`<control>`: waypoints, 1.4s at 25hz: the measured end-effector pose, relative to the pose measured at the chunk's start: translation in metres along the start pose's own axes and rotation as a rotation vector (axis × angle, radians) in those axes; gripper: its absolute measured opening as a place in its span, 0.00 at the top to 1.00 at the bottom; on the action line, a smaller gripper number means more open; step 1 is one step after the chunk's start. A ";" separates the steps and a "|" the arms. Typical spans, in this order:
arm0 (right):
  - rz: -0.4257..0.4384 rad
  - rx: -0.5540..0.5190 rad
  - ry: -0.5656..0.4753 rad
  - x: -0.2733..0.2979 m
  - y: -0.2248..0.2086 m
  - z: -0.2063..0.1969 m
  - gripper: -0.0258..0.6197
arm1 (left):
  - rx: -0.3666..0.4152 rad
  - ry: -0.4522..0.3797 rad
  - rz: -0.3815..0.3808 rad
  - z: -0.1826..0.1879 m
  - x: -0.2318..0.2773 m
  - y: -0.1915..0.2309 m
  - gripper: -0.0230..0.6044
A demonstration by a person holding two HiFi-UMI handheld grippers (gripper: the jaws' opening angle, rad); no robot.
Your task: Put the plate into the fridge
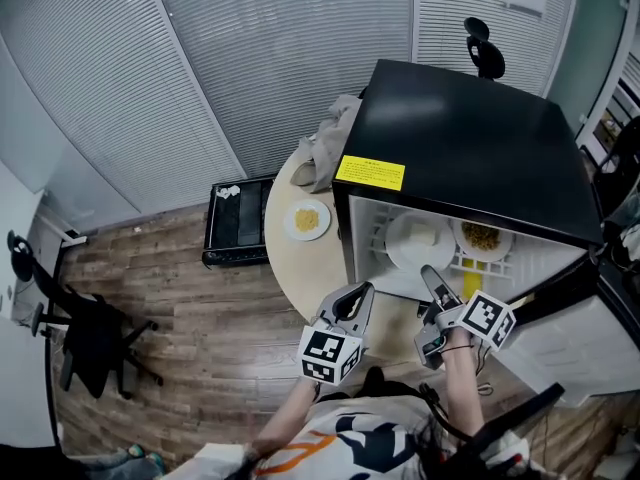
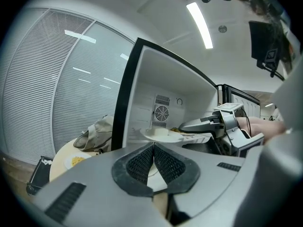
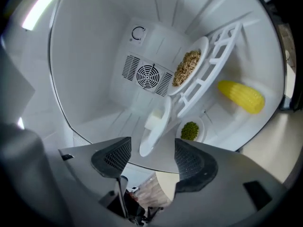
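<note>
- The black fridge (image 1: 470, 138) fills the 1 o'clock part of your head view. It stands on the round table with its door (image 1: 590, 338) swung open toward 4 o'clock.
- The round table (image 1: 290, 258) carries the fridge and reaches out from it toward 9 o'clock.
- An office chair (image 1: 90, 333) stands on the wood floor at 8 o'clock, well apart from the table.
- A black low box (image 1: 238, 223) lies on the floor, just beside the table's 9 o'clock edge.
- A beige cloth (image 1: 328, 143) is heaped on the table against the fridge's left wall.
- Your left gripper (image 1: 360, 293) hangs over the table edge in front of the fridge. Its own view shows the left gripper (image 2: 154, 148) pinched together with nothing in it.
- Your right gripper (image 1: 430, 273) points into the fridge opening. Its own view shows the right gripper (image 3: 151, 145) spread wide and empty.
- The white plate (image 1: 420, 241) with a pale block on it rests inside the fridge on the left of the white rack (image 3: 210, 70). In the right gripper view, the white plate (image 3: 156, 126) lies just beyond the jaws, not between them.
- A plate of grain (image 1: 482, 238) sits on the same rack, at the white plate's 3 o'clock.
- A plate of yellow food (image 1: 307, 219) sits on the table at the fridge's 9 o'clock, near the cloth.
- A corn cob (image 3: 241, 96) lies under the rack.
- A small dish (image 3: 190, 130) of something green sits near the cob.
</note>
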State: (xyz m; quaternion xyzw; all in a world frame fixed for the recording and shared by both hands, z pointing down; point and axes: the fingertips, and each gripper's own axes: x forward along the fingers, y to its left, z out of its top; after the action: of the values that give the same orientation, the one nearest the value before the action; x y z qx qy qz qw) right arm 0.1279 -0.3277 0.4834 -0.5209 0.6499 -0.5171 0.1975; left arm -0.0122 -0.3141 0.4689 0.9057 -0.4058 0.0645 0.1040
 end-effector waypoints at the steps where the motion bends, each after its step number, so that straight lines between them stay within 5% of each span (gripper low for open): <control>1: -0.008 -0.016 -0.003 -0.004 0.000 -0.003 0.50 | 0.001 -0.002 -0.003 0.000 -0.004 -0.002 0.94; 5: -0.031 -0.084 -0.001 -0.021 0.002 -0.020 0.53 | 0.002 -0.008 -0.016 -0.001 -0.020 -0.009 0.94; 8: -0.026 -0.140 -0.009 -0.032 0.008 -0.035 0.72 | 0.003 -0.009 -0.032 -0.003 -0.032 -0.017 0.94; 11: -0.015 -0.177 -0.001 -0.045 0.014 -0.054 0.79 | -0.001 -0.007 -0.049 -0.007 -0.047 -0.027 0.94; 20: -0.007 -0.326 0.035 -0.088 0.024 -0.118 0.85 | -0.003 0.004 -0.084 -0.028 -0.105 -0.055 0.94; 35: -0.028 -0.395 0.063 -0.152 0.025 -0.195 0.91 | -0.031 0.026 -0.120 -0.060 -0.173 -0.086 0.94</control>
State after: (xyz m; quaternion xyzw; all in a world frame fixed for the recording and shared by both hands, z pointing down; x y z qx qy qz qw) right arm 0.0189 -0.1047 0.4937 -0.5421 0.7373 -0.3981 0.0640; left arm -0.0642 -0.1186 0.4804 0.9259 -0.3501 0.0635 0.1267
